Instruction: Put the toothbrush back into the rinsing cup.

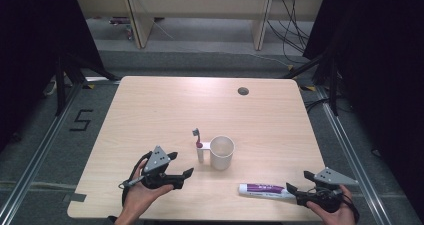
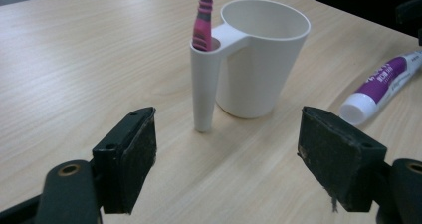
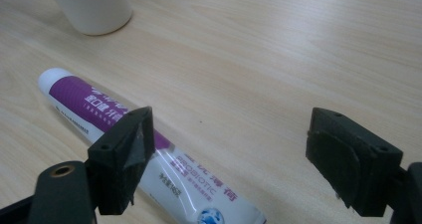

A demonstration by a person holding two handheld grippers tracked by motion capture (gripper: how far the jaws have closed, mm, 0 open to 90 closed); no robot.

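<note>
Toothpaste tube (image 3: 149, 149), lying under the right gripper's left jaw: "PROBIOTIC", with Chinese characters too small to read. Floor marking (image 1: 81, 120): "5".

A white cup (image 2: 261, 55) stands upright just ahead of the left tool (image 2: 226, 157), with a pink-and-grey toothbrush (image 2: 203, 22) upright in its side holder. A white-and-purple toothpaste tube (image 3: 144, 154) lies flat by the right tool (image 3: 226, 162), apparently under one jaw.
</note>
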